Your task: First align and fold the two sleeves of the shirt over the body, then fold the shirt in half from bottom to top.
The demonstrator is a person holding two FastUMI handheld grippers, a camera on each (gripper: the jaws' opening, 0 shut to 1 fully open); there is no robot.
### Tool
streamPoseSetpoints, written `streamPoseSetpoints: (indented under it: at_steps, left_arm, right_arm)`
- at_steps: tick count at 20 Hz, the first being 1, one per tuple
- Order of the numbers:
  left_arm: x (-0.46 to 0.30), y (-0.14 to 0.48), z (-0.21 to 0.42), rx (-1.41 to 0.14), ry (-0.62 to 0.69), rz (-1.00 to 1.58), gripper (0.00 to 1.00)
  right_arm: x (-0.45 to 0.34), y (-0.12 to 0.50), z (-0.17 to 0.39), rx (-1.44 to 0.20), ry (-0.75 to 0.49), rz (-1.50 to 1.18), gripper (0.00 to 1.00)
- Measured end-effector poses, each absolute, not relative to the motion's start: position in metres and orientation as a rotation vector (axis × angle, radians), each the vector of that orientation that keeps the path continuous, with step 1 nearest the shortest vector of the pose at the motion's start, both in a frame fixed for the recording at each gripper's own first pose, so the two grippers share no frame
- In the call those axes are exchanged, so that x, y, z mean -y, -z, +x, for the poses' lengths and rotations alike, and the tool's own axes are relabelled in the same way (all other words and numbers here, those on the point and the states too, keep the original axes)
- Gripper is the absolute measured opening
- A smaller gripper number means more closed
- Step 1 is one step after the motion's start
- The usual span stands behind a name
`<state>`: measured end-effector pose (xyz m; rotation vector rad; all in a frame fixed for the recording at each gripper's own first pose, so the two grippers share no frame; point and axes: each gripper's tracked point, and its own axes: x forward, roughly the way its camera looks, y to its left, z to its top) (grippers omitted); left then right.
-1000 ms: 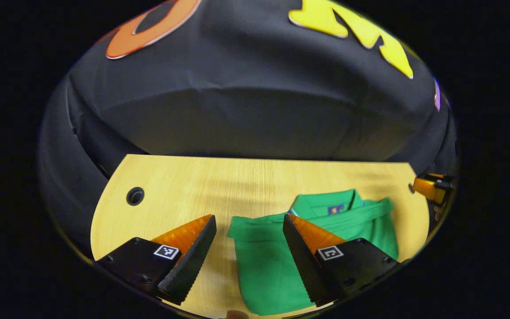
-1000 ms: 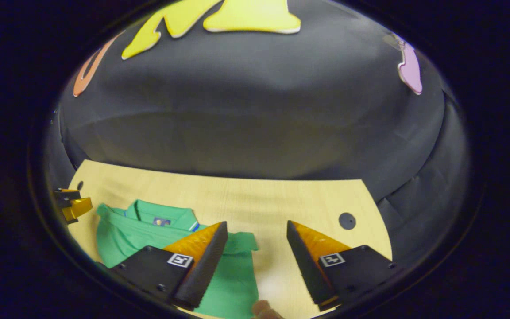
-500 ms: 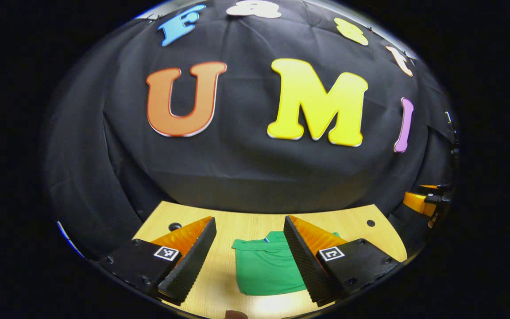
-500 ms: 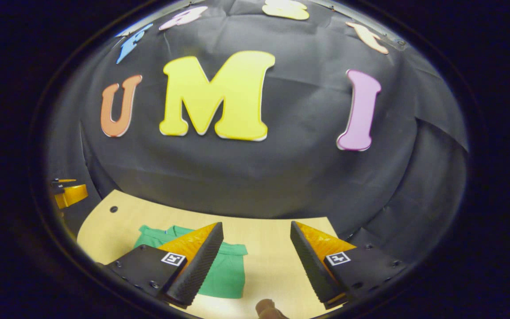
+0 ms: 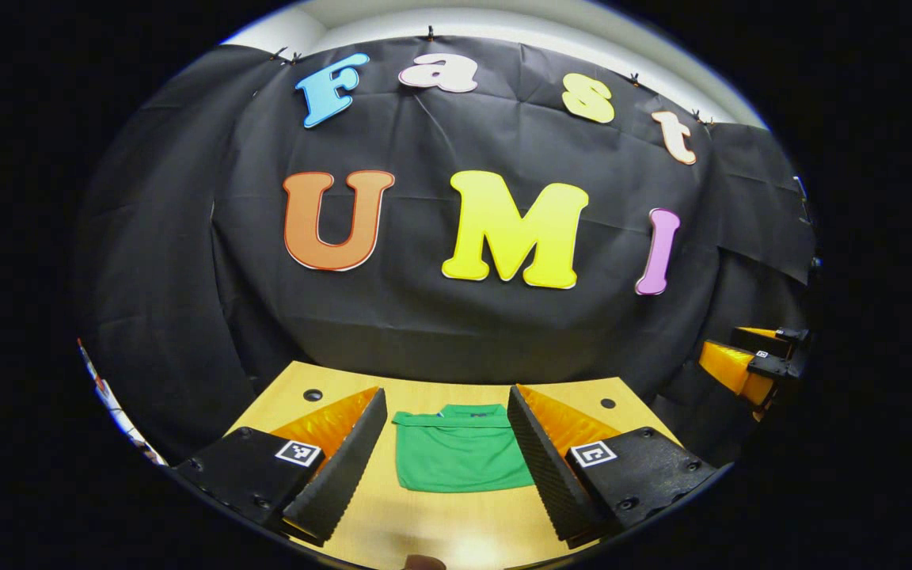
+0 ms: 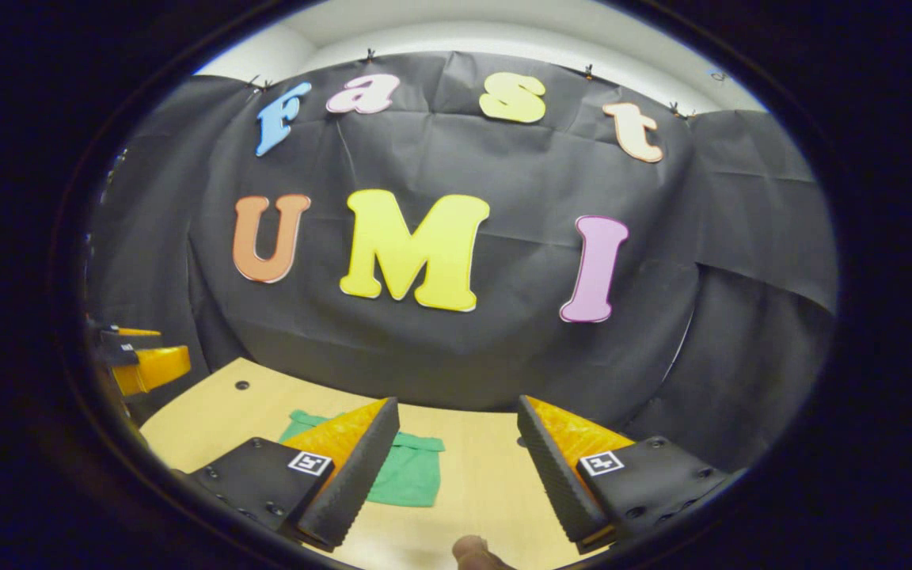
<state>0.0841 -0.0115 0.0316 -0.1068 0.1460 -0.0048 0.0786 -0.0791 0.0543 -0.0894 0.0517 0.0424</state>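
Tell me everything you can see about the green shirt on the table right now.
The green polo shirt lies flat on the light wooden table, folded into a compact rectangle with its collar at the far edge, toward the wall. The fabric looks soft and smooth. Nothing grips it: the left hand-held gripper and the right hand-held gripper are both open, raised off it.

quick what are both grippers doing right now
Left gripper: open, holding nothing, above the green shirt.
Right gripper: open, holding nothing.
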Motion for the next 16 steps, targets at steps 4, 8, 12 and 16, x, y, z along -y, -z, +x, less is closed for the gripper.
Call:
streamPoseSetpoints:
  at_steps: [4, 8, 12, 16]
  left_arm:
    - [0.001, -0.012, 0.057, -0.162, -0.036, -0.085, 0.99]
    - [-0.006, -0.027, 0.047, -0.101, -0.043, -0.076, 0.99]
    - [-0.006, -0.031, 0.044, -0.079, -0.032, -0.081, 0.99]
    - [-0.009, -0.037, 0.043, -0.06, -0.023, -0.07, 0.99]
  right_arm:
    - [0.059, -0.046, 0.042, -0.023, -0.075, -0.155, 0.98]
    - [0.041, -0.033, 0.026, -0.043, -0.069, -0.06, 0.98]
    - [0.027, -0.026, 0.023, -0.068, -0.089, -0.069, 0.97]
    - [0.011, -0.025, 0.02, -0.066, -0.117, -0.096, 0.98]
